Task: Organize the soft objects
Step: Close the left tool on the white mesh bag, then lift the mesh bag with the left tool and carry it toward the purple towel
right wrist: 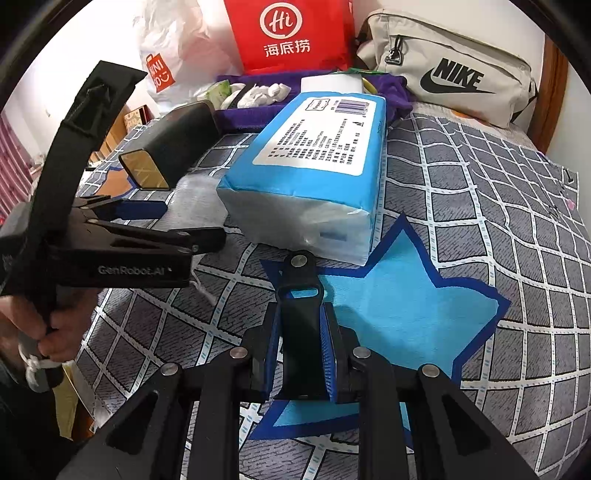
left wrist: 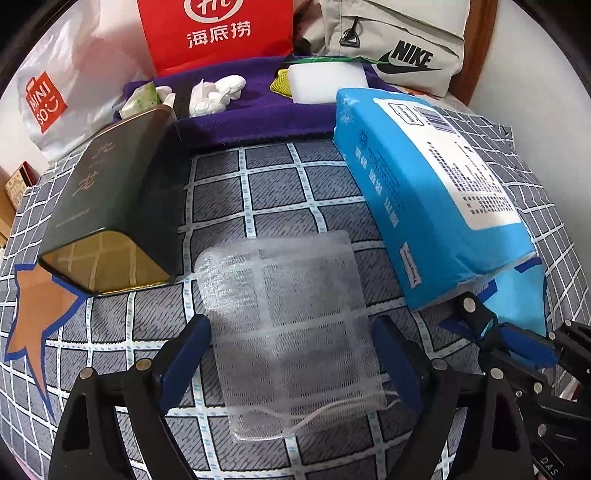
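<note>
Where the white mesh bag (left wrist: 288,280) is found: it is laid flat on the checked sheet (left wrist: 280,184), between the dark tin and the blue tissue pack. The sheet's lines can be seen through it, and a thin white string is seen at its near edge.
Left gripper (left wrist: 291,325): it is pointed down over the mesh bag with its jaws spread wide. One blue finger is placed on each side of the bag, and the bag is not squeezed by the pads.
Right gripper (right wrist: 301,343): its jaws are pressed almost together, and a black slotted piece (right wrist: 299,314) is pinched between the blue pads. What the piece is cannot be told.
Hand (right wrist: 55,332): it is seen in the right wrist view, wrapped around the handle of the left gripper.
Dark tin (left wrist: 110,206): it is laid on its side, with its gold end turned to the camera and set at the edge of the orange star patch (left wrist: 40,317).
Blue tissue pack (left wrist: 436,192): it is laid with its white label up, and its near end is set at the top tip of the blue star patch (right wrist: 399,317).
Purple towel (left wrist: 240,114): it is spread at the far side of the sheet, and a white sponge block (left wrist: 325,83) and small white crumpled things are kept on it.
Far back: a red paper bag (left wrist: 218,33) and a grey Nike bag (left wrist: 399,44) are placed behind the towel.
</note>
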Action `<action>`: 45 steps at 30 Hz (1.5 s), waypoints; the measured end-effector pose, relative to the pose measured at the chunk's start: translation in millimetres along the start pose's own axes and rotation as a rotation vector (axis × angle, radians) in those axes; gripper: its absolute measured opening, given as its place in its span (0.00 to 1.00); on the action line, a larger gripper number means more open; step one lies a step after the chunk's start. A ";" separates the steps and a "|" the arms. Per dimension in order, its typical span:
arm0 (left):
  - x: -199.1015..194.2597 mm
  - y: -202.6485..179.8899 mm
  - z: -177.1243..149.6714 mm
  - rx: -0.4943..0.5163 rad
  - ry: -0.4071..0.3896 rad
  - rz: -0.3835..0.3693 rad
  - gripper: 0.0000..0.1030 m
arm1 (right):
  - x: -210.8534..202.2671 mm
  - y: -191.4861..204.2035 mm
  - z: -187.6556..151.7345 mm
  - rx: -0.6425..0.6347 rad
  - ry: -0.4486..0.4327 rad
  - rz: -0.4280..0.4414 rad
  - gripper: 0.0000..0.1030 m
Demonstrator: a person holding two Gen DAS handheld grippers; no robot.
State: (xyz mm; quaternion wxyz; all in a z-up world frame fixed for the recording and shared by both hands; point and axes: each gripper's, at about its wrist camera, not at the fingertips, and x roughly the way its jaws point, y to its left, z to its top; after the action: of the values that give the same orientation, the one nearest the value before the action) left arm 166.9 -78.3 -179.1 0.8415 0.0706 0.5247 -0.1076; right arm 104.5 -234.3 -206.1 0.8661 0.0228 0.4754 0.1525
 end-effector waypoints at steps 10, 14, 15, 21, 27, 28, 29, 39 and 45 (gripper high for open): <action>-8.6 -6.3 -1.3 0.034 -0.024 -0.030 0.33 | -1.5 3.4 -1.4 -0.008 -0.004 -0.029 0.21; -11.3 -3.7 -3.8 0.027 -0.017 -0.051 0.13 | -4.2 4.2 -1.5 -0.008 -0.006 -0.039 0.21; -12.0 -1.6 -4.9 0.022 -0.015 -0.057 0.10 | -5.5 5.1 -1.5 -0.009 -0.009 -0.041 0.21; -16.1 9.5 -13.3 -0.009 0.000 -0.067 0.08 | -12.5 12.8 -2.1 -0.017 -0.022 -0.050 0.21; -22.4 26.9 -28.7 -0.047 0.001 -0.045 0.08 | -22.1 22.1 -2.3 -0.028 -0.042 -0.046 0.21; -23.9 31.5 -31.4 -0.060 0.003 -0.041 0.08 | -23.0 23.2 -2.3 -0.028 -0.043 -0.046 0.21; -25.6 36.4 -34.2 -0.070 0.003 -0.036 0.08 | -22.9 24.3 -1.9 -0.028 -0.042 -0.048 0.21; -42.9 70.4 -45.1 -0.144 -0.033 -0.035 0.08 | -22.3 28.1 -6.0 -0.004 -0.020 -0.047 0.21; -60.6 76.1 -46.0 -0.153 -0.076 -0.054 0.08 | -30.8 32.6 -5.8 0.010 -0.035 -0.034 0.21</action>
State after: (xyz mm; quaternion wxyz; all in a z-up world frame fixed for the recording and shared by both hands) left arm 120.5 12.4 -144.5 0.8606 -0.0122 0.5006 -0.0925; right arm 76.4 -212.6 -178.1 0.8766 0.0218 0.4614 0.1348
